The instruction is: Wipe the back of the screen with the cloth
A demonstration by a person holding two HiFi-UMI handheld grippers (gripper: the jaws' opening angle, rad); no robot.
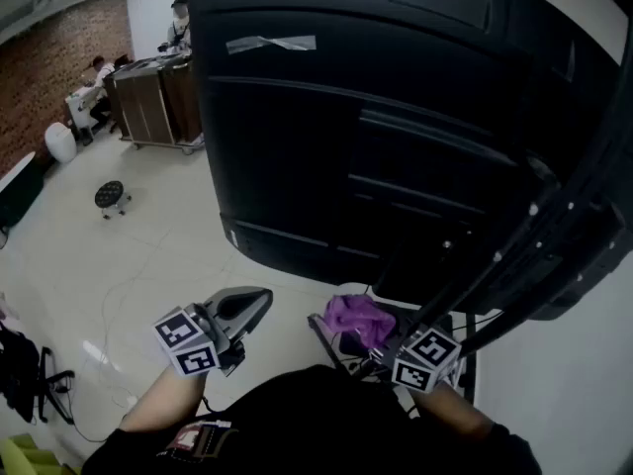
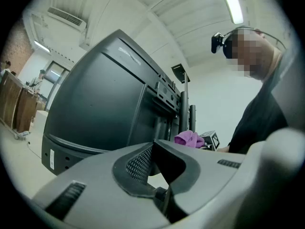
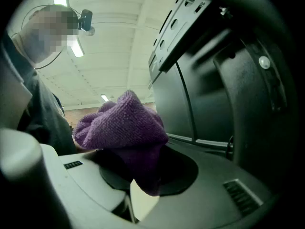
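The black back of the big screen (image 1: pixel 396 117) fills the upper head view and tilts over me. My right gripper (image 1: pixel 341 331) is low and just beneath the screen's bottom edge, shut on a bunched purple cloth (image 1: pixel 358 317); the cloth (image 3: pixel 121 125) bulges out of the jaws beside the screen back (image 3: pixel 209 94). My left gripper (image 1: pixel 259 300) is to its left, also below the screen, with its jaws closed tip to tip on nothing. From the left gripper view the screen (image 2: pixel 95 104) looms ahead, and the cloth (image 2: pixel 188 138) shows to the right.
Black mount bars (image 1: pixel 554 226) slant down the screen's right side to a stand base. A strip of tape (image 1: pixel 270 43) sticks near the screen's top. On the floor to the left are a round stool (image 1: pixel 110 195), a wooden cabinet (image 1: pixel 158 97) with people nearby, and black gear (image 1: pixel 25 379).
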